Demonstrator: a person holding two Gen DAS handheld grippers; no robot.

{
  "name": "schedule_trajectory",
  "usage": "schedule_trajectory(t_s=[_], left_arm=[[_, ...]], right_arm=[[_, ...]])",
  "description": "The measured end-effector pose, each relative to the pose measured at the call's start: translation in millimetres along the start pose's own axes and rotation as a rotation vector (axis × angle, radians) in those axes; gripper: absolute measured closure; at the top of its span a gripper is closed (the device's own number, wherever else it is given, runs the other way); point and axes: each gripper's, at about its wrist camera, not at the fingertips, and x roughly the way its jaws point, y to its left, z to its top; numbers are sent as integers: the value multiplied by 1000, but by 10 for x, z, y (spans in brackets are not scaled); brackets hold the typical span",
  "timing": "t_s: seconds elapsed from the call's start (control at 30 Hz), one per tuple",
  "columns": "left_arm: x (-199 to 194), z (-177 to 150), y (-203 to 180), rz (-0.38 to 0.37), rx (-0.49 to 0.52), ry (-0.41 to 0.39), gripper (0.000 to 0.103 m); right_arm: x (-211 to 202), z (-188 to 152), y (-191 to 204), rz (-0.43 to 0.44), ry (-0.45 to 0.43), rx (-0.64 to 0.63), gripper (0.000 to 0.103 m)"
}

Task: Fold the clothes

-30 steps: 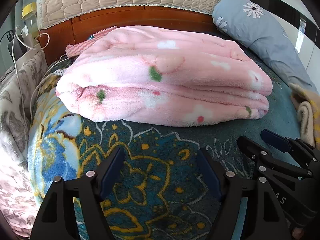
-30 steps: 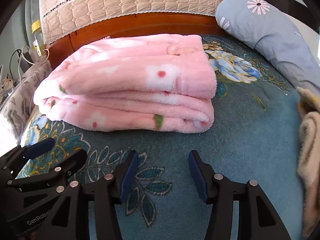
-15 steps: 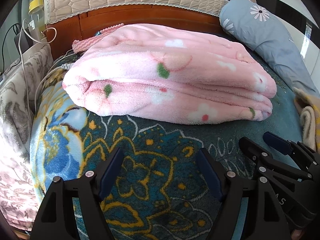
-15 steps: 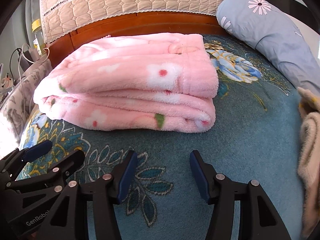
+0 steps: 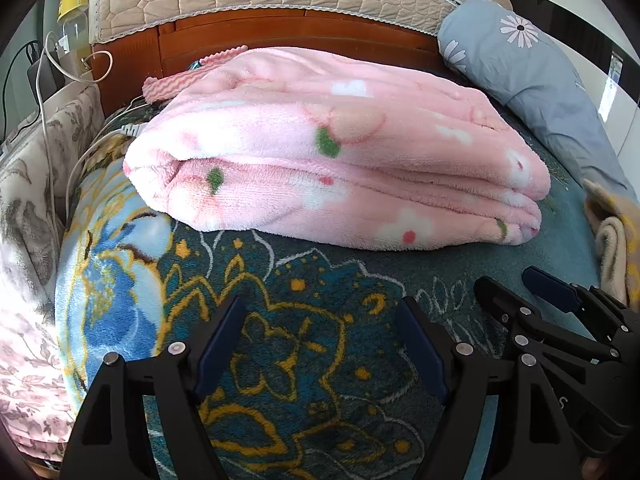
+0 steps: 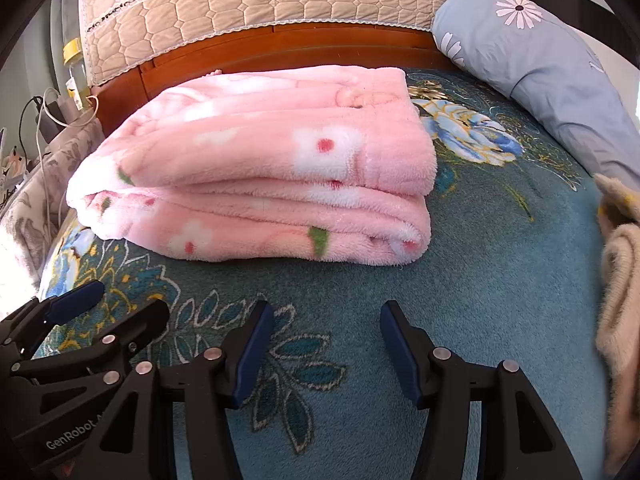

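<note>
A pink fleece garment with white flowers (image 5: 332,160) lies folded in a thick stack on the teal floral bedspread (image 5: 280,320); it also shows in the right wrist view (image 6: 256,184). My left gripper (image 5: 322,332) is open and empty, held low over the bedspread a little in front of the stack. My right gripper (image 6: 326,340) is open and empty, also in front of the stack. Each gripper shows at the edge of the other's view: the right gripper (image 5: 516,292) and the left gripper (image 6: 116,304).
A wooden headboard (image 6: 280,48) with a quilted beige cover (image 6: 240,0) stands behind the stack. A grey flowered pillow (image 5: 528,64) lies at the right. A beige fuzzy garment (image 6: 620,280) lies at the right edge. Cables and a bottle (image 5: 72,20) are at the left.
Both grippers have drawn back slightly from the folded pink stack and shifted a little left; they stay open and empty. The stack has not moved.
</note>
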Motion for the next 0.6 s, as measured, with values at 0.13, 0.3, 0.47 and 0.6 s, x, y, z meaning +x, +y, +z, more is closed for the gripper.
schedule_trajectory(t_s=[0.13,0.3,0.47,0.6], left_arm=[[7,8,4,-1,1,1,24],[10,5,2,0,0,2,24],[16,8,7,0,0,3,24],[18,9,10,1,1,3,24]], right_arm=[[6,7,-11,2,0,-2,43],[15,16,-27,1,0,-2,43],[15,13,-29,2,-1,-2,43],[14,6,-31,4,-1,-3,43]])
